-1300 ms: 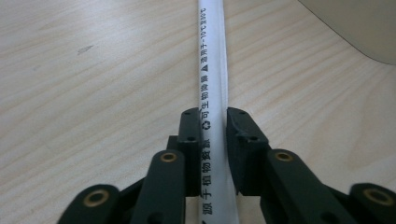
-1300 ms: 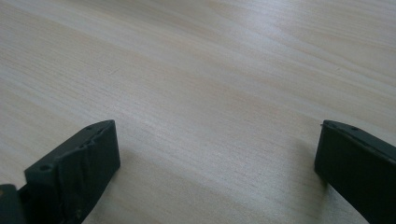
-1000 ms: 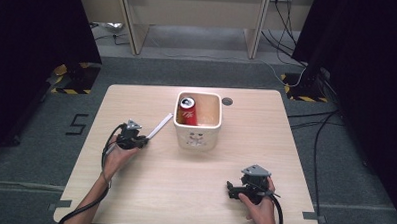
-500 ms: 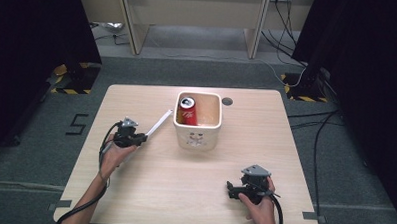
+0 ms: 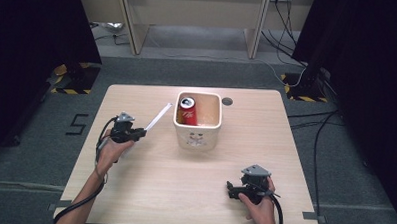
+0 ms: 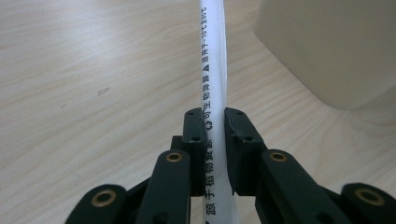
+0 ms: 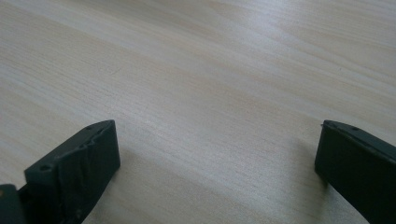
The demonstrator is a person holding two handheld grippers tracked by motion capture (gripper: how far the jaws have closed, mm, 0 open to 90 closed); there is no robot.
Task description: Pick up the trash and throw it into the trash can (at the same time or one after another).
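Since a second ago the left gripper (image 5: 135, 135) has shifted slightly left, jaws clamped on a paper-wrapped straw (image 6: 212, 70) that points toward the cream tub (image 5: 197, 137). A red can (image 5: 187, 111) stands inside it. Near right, the right gripper (image 5: 234, 189) rests with jaws wide apart, holding nothing. Judging by this, the straw is lifted but not yet delivered.

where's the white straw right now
In the high view the white straw is clamped in the left tool, left of the cream bin, its far end angled toward the bin's rim.
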